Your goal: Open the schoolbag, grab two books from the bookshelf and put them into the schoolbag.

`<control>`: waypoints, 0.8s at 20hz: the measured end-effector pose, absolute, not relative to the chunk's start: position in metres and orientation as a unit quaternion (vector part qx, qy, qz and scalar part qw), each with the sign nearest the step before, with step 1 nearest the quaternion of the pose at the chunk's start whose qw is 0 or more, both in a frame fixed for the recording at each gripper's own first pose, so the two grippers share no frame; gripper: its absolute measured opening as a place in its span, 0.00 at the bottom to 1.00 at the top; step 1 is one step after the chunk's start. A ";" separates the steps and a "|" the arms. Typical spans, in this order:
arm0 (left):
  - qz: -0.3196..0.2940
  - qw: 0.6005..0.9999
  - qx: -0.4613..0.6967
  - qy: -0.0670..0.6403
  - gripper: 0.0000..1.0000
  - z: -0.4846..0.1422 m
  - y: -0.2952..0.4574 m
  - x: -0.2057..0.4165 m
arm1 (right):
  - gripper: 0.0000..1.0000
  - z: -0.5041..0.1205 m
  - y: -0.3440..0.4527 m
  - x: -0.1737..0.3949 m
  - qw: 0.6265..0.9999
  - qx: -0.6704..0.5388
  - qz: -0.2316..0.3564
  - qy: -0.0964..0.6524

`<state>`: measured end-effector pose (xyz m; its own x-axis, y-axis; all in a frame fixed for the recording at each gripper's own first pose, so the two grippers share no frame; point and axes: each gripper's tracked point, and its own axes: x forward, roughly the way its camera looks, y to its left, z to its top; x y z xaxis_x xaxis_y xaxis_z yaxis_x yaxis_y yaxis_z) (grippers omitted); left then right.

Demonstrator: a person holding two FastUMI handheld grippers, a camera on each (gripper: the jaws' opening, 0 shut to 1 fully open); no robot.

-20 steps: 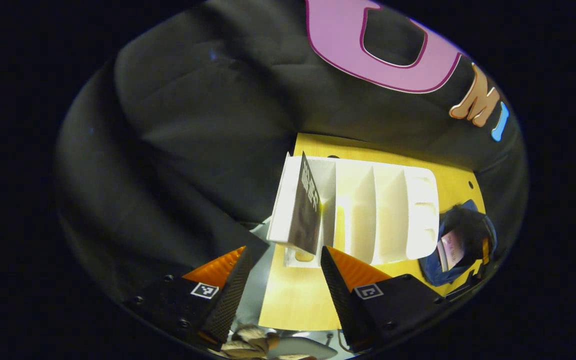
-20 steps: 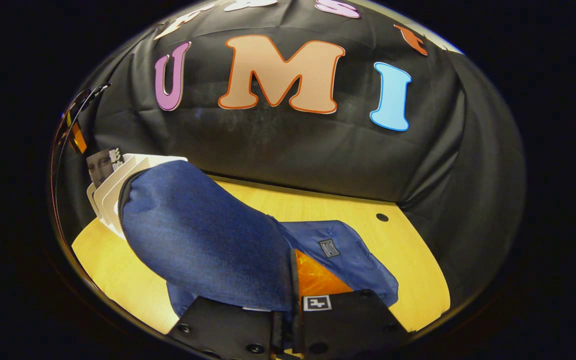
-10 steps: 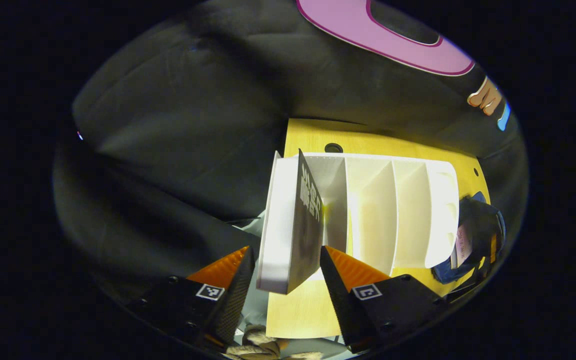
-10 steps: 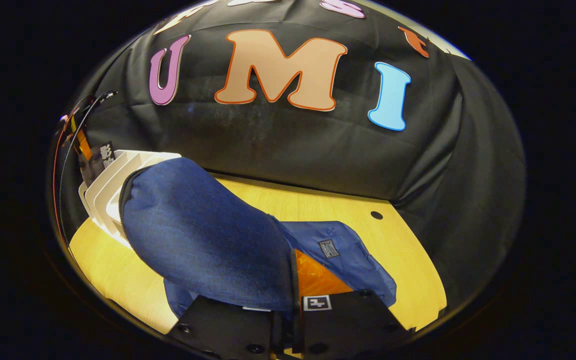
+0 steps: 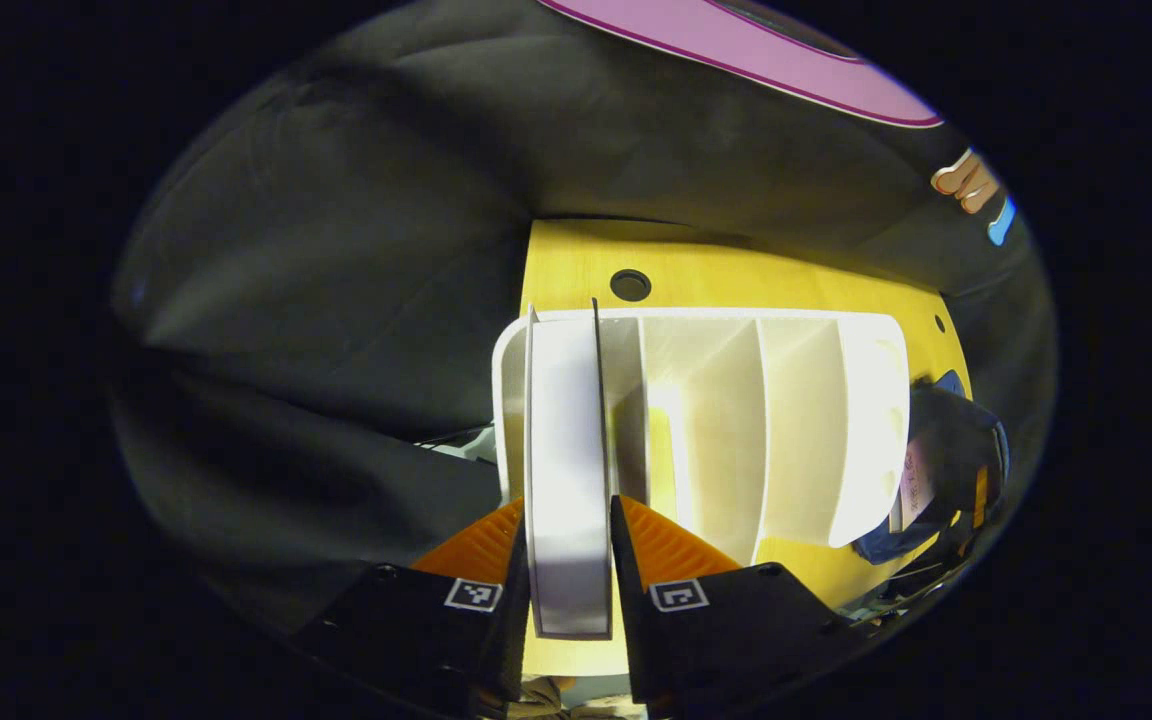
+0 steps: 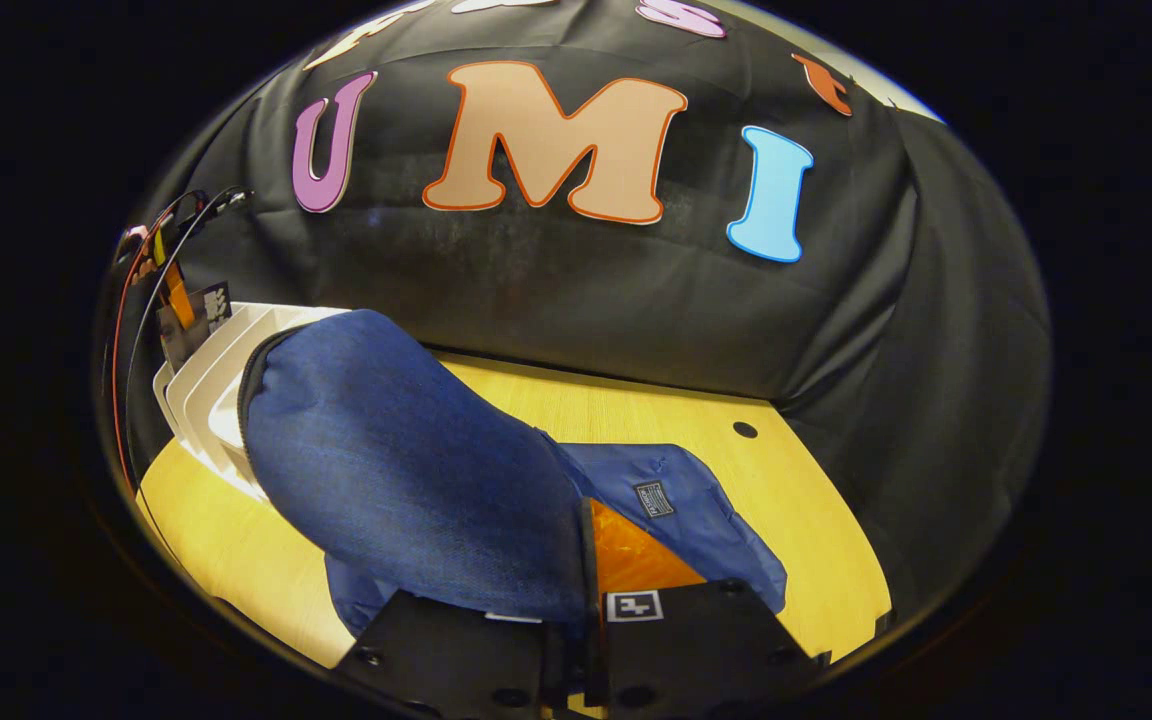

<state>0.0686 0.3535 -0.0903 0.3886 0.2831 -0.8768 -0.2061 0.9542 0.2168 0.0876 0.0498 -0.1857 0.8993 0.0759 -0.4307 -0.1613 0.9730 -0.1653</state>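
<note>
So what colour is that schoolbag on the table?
Blue denim-like fabric; the schoolbag shows best in the right gripper view.

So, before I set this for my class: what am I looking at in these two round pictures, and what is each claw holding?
There is no robot here. A person holds a two-finger claw in each hand, and a fisheye camera rides on each one, looking along its fingers.

In the left gripper view, the left claw grips a book edge-on, standing in the end slot of a white bookshelf on a yellow table.

In the right gripper view, the right claw pinches the edge of a blue schoolbag, holding its flap up. The left view looks into the open bag, where what seems to be a book already sits.
</note>
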 end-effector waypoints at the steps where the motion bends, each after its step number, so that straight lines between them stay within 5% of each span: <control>1: 0.149 0.829 0.034 0.537 0.39 -0.094 0.352 0.072 | 0.08 -0.186 0.050 0.087 0.970 -0.098 0.060 0.215; 16: 0.165 0.809 0.007 0.564 0.37 -0.127 0.353 0.082 | 0.08 -0.185 0.048 0.086 0.970 -0.091 0.060 0.217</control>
